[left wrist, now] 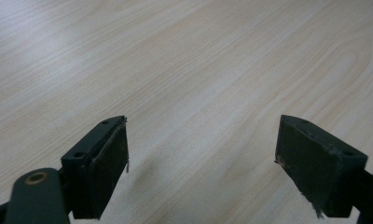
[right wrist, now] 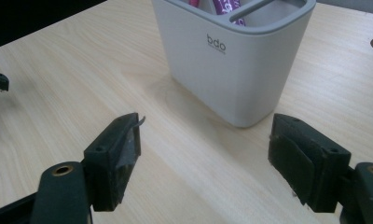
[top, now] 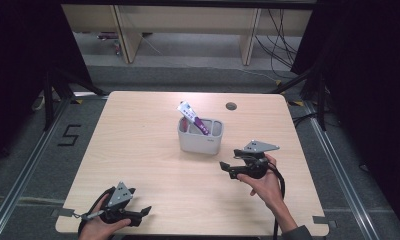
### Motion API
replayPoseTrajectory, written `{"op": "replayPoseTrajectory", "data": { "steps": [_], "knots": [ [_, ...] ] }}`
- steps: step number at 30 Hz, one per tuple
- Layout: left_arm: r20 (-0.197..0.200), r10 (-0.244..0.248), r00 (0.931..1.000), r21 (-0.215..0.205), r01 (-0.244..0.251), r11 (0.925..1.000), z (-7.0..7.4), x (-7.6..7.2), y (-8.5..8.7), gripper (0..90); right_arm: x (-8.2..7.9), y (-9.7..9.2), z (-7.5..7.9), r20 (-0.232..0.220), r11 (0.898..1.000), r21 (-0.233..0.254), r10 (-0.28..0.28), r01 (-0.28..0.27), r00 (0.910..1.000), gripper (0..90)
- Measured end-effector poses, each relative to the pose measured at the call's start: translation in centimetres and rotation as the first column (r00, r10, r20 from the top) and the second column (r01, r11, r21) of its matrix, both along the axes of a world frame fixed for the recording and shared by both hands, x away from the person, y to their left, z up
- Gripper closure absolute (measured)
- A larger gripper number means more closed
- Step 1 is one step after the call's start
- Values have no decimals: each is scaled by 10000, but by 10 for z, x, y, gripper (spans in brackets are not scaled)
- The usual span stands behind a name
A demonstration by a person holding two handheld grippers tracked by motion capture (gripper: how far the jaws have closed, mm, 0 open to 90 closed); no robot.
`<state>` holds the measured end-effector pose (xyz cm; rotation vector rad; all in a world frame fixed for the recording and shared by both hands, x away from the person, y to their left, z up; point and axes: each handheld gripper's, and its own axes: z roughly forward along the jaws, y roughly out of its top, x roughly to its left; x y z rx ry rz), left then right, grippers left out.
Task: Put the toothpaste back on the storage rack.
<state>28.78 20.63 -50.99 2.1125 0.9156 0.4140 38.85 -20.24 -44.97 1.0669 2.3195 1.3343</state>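
A grey holder stands upright near the middle of the wooden table, with a white-and-purple tube leaning out of its left compartment toward eleven o'clock. The right gripper sits at about four o'clock from the holder, close to it but apart; in the right gripper view its jaws are spread wide with only bare wood between them, and the holder rises just ahead at one o'clock. The left gripper lies at seven o'clock, well apart from the holder near the table's front edge, its jaws spread wide over bare wood.
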Motion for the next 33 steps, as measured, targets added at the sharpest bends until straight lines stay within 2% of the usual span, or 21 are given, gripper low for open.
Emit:
{"op": "replayPoseTrajectory", "data": {
  "steps": [2,4,5,6,8,10,11,12,13,14,17,18,19,21,22,26,28,29,31,32,33],
  "knots": [
    [11,-5,10000,1,5,10000,0,0,0,166,-3,-2,-1,3,9999,-4,-167,167,9999,260],
    [-15,-13,10000,22,13,10000,0,0,0,166,-4,-6,-1,200,9998,-183,-75,78,9998,259],
    [-48,-48,10000,36,48,10000,0,0,0,166,-5,-6,-3,52,10000,-27,-88,88,9999,257],
    [-55,-54,10000,57,54,10000,0,0,1,166,-6,-7,-3,53,9997,-144,-195,196,9998,256],
    [-16,4,10000,17,-4,10000,0,0,1,166,-6,-9,-5,152,9999,-96,35,-33,9999,255],
    [-18,-15,10000,38,15,10000,0,0,0,166,-10,-9,-6,-14,9998,-29,-182,182,9998,253],
    [-2,10,10000,44,-10,10000,0,0,0,166,-11,-10,-7,-19,9997,-156,-200,200,9998,252],
    [-10,-5,10000,39,5,10000,0,0,0,166,-10,-10,-8,190,9996,-227,-173,177,9997,252],
    [-20,-14,10000,41,14,10000,0,0,0,166,-13,-10,-8,-225,9996,-191,-188,183,9996,252],
    [-64,-38,10000,73,38,10000,0,0,0,166,-12,-12,-9,148,9993,-327,-155,160,9998,252],
    [-41,27,10000,-19,-27,10000,0,0,0,166,-16,-12,-10,-273,9992,-267,-310,303,9991,247],
    [-61,7,10000,-7,-7,10000,0,0,0,166,-15,-14,-11,60,9990,-401,-174,177,9998,247],
    [-51,-27,10000,52,27,10000,0,0,0,166,-17,-13,-12,-158,9996,-189,-216,213,9996,247],
    [-53,-38,10000,62,38,10000,0,0,0,166,-19,-15,-12,-176,9993,-285,-239,234,9996,247],
    [-58,-38,10000,76,38,10000,0,0,0,166,-19,-15,-13,96,9992,-356,-200,204,9998,246],
    [-65,71,10000,9,-71,10000,0,0,0,166,-26,-17,-14,-209,9994,-251,-249,243,9995,225],
    [-54,30,10000,80,-29,10000,-1,0,0,166,-29,-19,-16,-155,9989,-275,-381,376,9992,205],
    [-48,81,10000,-12,-81,10000,-1,0,0,166,-30,-20,-17,-331,9990,-249,-370,362,9988,194],
    [-43,31,10000,82,-31,10000,-1,0,1,166,-31,-24,-19,-71,9984,-409,-404,401,9992,186],
    [-32,24,10000,70,-23,10000,0,0,1,166,-34,-24,-19,-376,9986,-277,-469,459,9982,186],
    [-85,-36,10000,138,37,9999,1,0,1,166,-35,-26,-21,-175,9986,-401,-361,353,9992,186]
  ]
}}
